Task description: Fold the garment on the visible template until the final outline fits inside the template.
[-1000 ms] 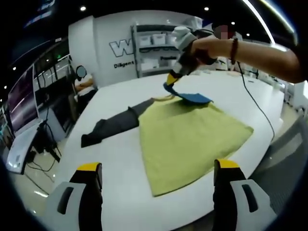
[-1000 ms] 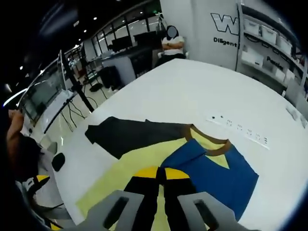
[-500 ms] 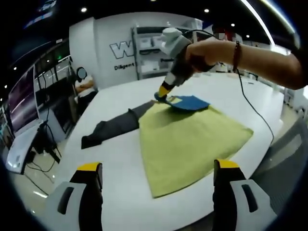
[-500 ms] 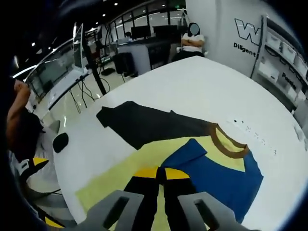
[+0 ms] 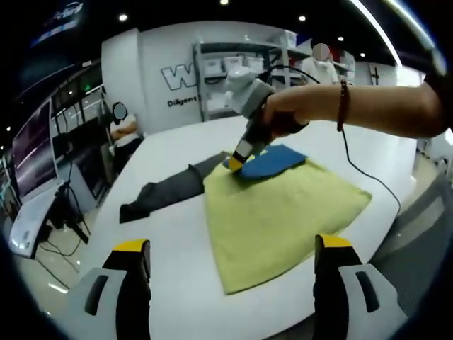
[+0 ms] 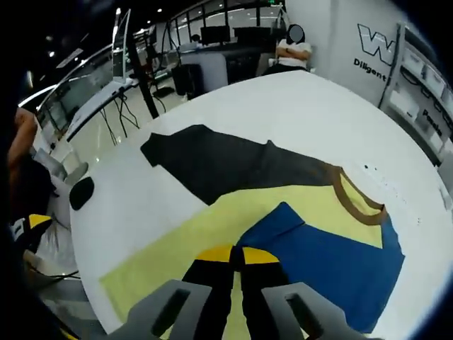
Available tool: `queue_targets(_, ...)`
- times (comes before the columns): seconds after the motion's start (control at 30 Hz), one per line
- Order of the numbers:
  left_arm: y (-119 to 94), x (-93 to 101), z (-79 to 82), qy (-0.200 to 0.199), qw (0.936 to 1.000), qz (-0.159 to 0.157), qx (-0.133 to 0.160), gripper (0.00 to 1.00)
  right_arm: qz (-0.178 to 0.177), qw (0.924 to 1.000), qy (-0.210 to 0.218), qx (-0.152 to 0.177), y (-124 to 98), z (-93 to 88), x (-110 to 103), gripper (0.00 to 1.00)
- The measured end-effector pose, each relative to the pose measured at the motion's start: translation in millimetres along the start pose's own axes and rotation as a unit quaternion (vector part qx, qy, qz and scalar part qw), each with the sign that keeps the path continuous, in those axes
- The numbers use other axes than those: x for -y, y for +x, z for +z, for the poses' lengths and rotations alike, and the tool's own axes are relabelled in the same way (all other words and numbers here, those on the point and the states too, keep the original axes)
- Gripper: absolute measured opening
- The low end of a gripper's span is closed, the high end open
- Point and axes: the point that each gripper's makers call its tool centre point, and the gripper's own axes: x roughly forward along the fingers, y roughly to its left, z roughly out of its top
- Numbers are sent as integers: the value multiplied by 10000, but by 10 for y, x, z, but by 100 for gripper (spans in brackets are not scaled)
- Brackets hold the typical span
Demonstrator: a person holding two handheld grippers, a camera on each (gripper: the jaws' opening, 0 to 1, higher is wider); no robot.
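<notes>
A garment lies flat on the white table (image 5: 177, 142): yellow-green body (image 5: 279, 212), dark grey sleeve (image 5: 166, 190) stretched out to the left, brown collar (image 6: 354, 202). Its blue sleeve (image 5: 272, 159) is folded over the body near the collar. My right gripper (image 5: 236, 161), held by a hand, is shut on the blue sleeve's edge; in its own view the jaws (image 6: 237, 253) meet over the blue cloth (image 6: 333, 262), with the grey sleeve (image 6: 212, 163) beyond. My left gripper (image 5: 231, 245) hangs open at the table's near edge, short of the garment's hem, holding nothing.
A cable (image 5: 361, 163) trails from the right gripper across the table's right side. A person (image 5: 122, 124) sits beyond the far left edge. Shelves with white bins (image 5: 233, 67) line the back wall. Desks with monitors (image 5: 32, 163) stand to the left.
The right gripper has drawn the blue sleeve leftward and lower across the yellow body, toward the grey sleeve. The left gripper has stayed still and open.
</notes>
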Motion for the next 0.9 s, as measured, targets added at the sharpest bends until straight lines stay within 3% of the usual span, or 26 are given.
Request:
queue_targets(0.17,4,13,-23,20,10000,-27,-63,94,109,9998,-66,-126,168,-94,-46,0)
queue_targets(0.23,6,23,-24,24,10000,-48,-68,94,127,9999,-22,-28,226,-58,-37,0)
queue_targets(0.33,7,21,-32,35,9999,-41,-97,94,443,9985,258,215,272,15,-131,1)
queue_targets(0.57,5,18,-19,58,10000,-30,-65,94,353,9940,711,755,103,125,-44,32)
queue_targets(0.7,7,21,-17,115,9999,-18,-58,97,59,9926,560,1078,-7,150,145,47)
queue_targets(0.9,22,18,-14,44,10000,-26,-60,99,-140,9919,764,1008,-99,-52,376,75)
